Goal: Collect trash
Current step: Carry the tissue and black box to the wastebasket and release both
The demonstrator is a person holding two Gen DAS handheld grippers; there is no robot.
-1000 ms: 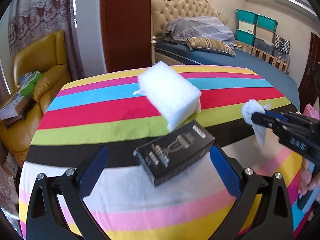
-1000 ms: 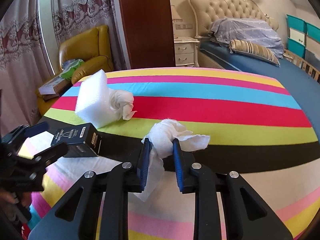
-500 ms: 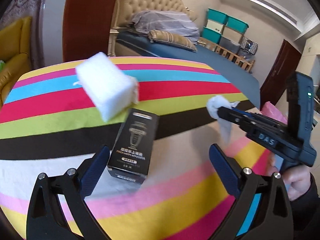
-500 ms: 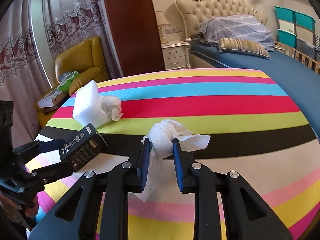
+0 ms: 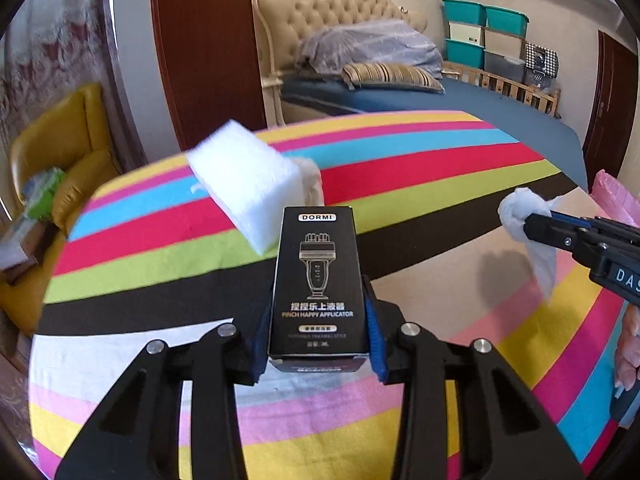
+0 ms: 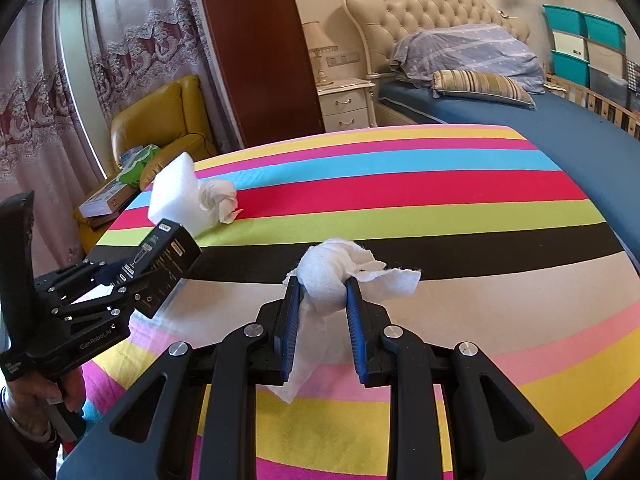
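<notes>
A black carton (image 5: 316,280) printed "DORMI" stands lengthwise between my left gripper's (image 5: 316,316) blue pads. Its jaws are closing and the pads press both long sides. In the right wrist view the carton (image 6: 168,256) sits tilted in the left gripper (image 6: 132,276), just above the cloth. My right gripper (image 6: 322,296) is shut on a crumpled white tissue (image 6: 328,272), which hangs below the pads. The left wrist view shows that tissue (image 5: 520,212) at the right. A white foam block (image 5: 248,180) lies behind the carton, with another tissue wad (image 6: 218,196) against it.
The table wears a striped cloth (image 5: 420,168). A pink bag (image 5: 612,196) shows past its right edge. A yellow armchair (image 6: 160,120) with boxes on it stands at the left, and a bed (image 6: 520,120) lies behind the table.
My left jaws have gone from wide open around the lying carton to closed on its sides. The right gripper has kept its hold on the tissue while both hands shifted sideways.
</notes>
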